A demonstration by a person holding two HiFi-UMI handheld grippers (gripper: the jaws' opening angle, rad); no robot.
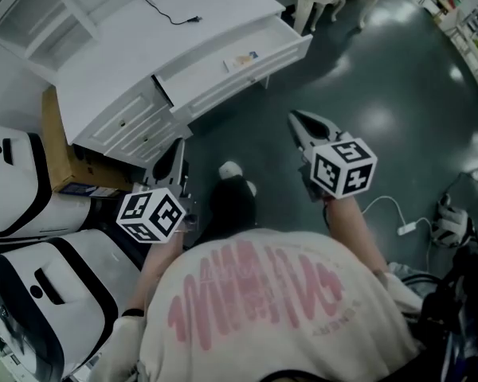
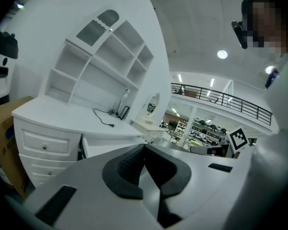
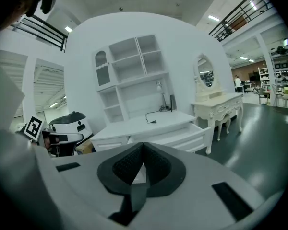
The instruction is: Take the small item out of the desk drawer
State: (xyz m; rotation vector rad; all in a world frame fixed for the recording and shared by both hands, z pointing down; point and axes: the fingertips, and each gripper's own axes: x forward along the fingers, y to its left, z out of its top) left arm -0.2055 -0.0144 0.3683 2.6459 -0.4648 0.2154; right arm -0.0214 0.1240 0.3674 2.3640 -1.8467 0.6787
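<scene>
Inside the drawer lies a small item, too tiny to identify; left gripper and right gripper are closed, empty.

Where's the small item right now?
Head view, upper centre: the small item lies inside the open drawer, toward its right end, just out from the front edge of the white desk.

Cream T-shirt with pink lettering; grey, black-padded right claw.
</scene>
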